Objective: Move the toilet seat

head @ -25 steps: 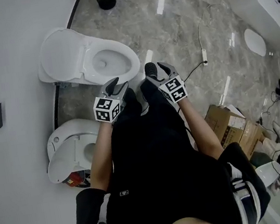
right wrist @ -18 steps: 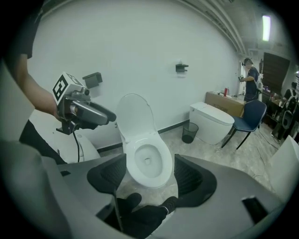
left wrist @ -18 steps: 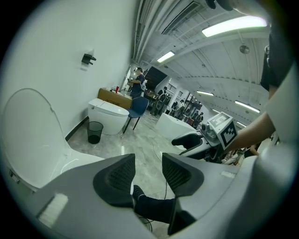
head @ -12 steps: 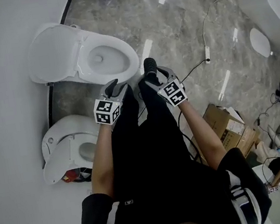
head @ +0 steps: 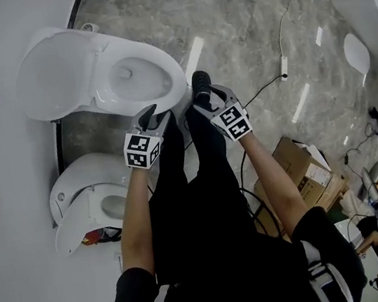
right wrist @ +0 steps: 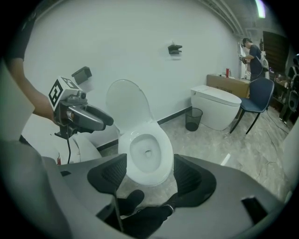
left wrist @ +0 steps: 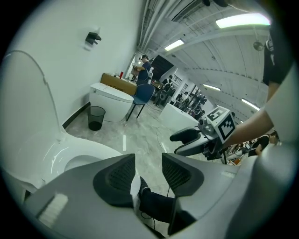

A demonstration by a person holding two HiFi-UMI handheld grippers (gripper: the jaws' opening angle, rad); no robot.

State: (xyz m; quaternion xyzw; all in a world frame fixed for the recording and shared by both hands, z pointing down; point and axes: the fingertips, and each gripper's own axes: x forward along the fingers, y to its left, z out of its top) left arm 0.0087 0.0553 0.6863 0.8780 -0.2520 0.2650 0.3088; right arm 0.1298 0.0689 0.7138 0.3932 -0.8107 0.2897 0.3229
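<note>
The toilet seat (head: 173, 84) lay flat on the bowl (head: 128, 78) just ahead of me, with the lid (head: 55, 70) up. My left claw (head: 157, 116) hung half-open and my right claw (head: 213, 97) wide — both empty. I judged it best to hook the seat's front rim from beneath and lift slowly.

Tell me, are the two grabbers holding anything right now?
No, nothing is held. The left gripper and the right gripper both have their jaws apart with nothing between them, and neither grips the toilet seat.
</note>
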